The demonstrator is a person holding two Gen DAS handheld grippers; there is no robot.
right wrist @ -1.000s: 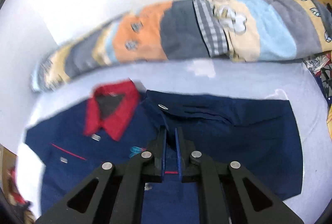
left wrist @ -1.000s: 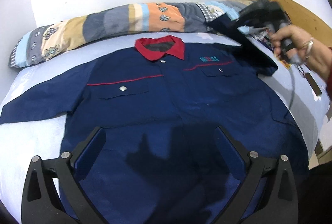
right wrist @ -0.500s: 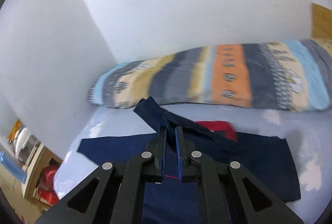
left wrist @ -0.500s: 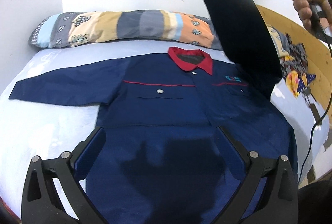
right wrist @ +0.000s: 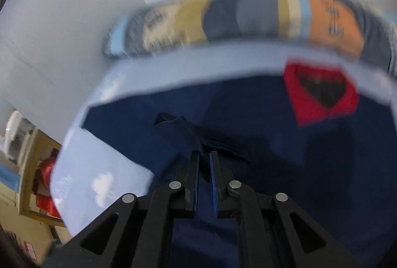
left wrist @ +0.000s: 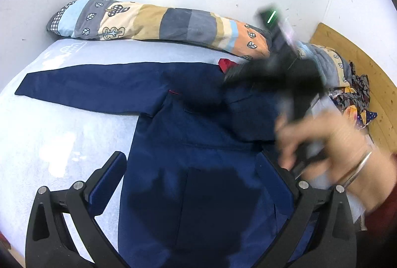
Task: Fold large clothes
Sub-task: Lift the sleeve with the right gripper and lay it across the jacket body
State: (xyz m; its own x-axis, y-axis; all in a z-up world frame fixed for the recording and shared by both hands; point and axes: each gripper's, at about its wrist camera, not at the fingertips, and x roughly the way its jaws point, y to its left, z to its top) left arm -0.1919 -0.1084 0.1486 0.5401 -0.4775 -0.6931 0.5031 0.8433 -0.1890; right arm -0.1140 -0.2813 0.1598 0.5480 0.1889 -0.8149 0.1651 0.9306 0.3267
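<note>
A navy work shirt (left wrist: 198,134) with a red collar (right wrist: 320,94) lies front up on the bed. Its left sleeve (left wrist: 86,86) is stretched out flat. My right gripper (right wrist: 204,156) is shut on the shirt's right sleeve (right wrist: 178,124) and holds it low over the chest; it shows blurred in the left wrist view (left wrist: 285,72), with the hand behind it. My left gripper (left wrist: 191,168) is open and empty above the shirt's lower part.
The bed has a light blue sheet (left wrist: 49,139). A striped patchwork quilt roll (left wrist: 153,19) lies along the white wall. A wooden board (left wrist: 367,74) and patterned cloth (left wrist: 357,94) are at the right. A wooden shelf (right wrist: 32,168) stands beyond the bed's left edge.
My right gripper has swung the right sleeve from high in the air down across the shirt's chest. My left gripper has shifted a little; it stays open.
</note>
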